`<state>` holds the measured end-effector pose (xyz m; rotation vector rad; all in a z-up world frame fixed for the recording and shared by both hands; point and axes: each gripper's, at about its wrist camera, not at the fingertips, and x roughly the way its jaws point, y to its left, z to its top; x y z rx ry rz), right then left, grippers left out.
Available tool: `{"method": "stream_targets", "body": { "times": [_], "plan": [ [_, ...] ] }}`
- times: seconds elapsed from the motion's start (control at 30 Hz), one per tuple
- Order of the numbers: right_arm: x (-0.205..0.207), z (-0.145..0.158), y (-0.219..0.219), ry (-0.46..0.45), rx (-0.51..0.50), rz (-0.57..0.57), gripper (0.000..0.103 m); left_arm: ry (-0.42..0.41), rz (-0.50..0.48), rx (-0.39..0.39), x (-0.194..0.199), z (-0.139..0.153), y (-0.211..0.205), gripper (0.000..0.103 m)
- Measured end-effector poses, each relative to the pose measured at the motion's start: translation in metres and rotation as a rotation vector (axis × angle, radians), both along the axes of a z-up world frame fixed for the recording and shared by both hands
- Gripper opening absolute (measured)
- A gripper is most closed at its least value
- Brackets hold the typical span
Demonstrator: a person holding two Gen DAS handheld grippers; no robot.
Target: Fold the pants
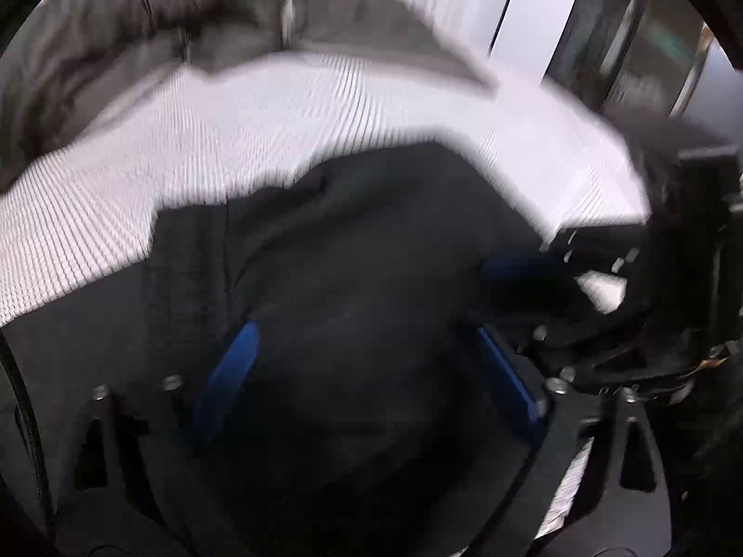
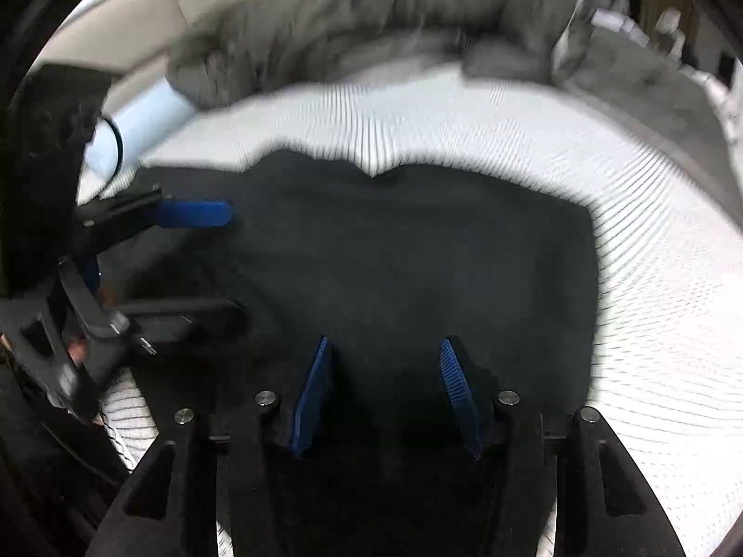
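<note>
Two tongs hang over one pair of dark pants (image 2: 408, 250) on the white ribbed bed (image 2: 650, 241). Left tongs (image 1: 367, 371) gape wide, right tongs (image 2: 385, 390) partly open; neither grips anything.

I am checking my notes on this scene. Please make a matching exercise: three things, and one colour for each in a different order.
Things:
1. pants
2. bed cover
3. blanket

Colours:
a. grey
b. black
c. white with fine stripes

Pairs: 1-b, 2-c, 3-a
</note>
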<state>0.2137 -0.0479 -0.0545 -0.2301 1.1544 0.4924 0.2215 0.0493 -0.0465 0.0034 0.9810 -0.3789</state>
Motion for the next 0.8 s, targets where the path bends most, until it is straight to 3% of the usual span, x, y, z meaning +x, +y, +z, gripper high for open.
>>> {"method": "stream_targets", "body": {
  "times": [0.03,0.13,0.23,0.37,0.5,0.6,0.67,0.8],
  "plan": [
    [0.004,-0.006,-0.005,0.021,-0.033,0.006,0.05,0.009,-0.002,0.023,0.001,-0.007,0.002,0.078],
    [0.001,-0.006,-0.012,-0.013,-0.089,0.016,0.05,-0.026,-0.028,0.017,-0.009,-0.006,0.012,0.077],
    [-0.002,0.0,-0.039,-0.065,-0.186,-0.075,0.051,-0.049,-0.01,0.104,-0.024,-0.009,0.02,0.082],
    [-0.006,0.004,-0.052,-0.072,-0.141,-0.068,0.051,-0.058,0.003,0.13,-0.029,-0.001,0.021,0.083],
    [-0.007,0.028,-0.045,-0.124,-0.083,-0.059,0.053,-0.131,0.023,0.051,-0.024,0.034,0.027,0.083],
    [0.01,0.032,-0.027,-0.134,-0.042,-0.042,0.054,-0.154,0.084,0.059,0.0,0.042,0.028,0.084],
    [0.029,0.02,-0.014,-0.097,-0.018,-0.032,0.054,-0.14,0.103,0.095,0.019,0.035,0.026,0.084],
    [0.044,-0.019,0.005,-0.008,-0.071,0.001,0.054,-0.013,0.095,0.167,0.06,-0.007,0.024,0.078]
  ]
}}
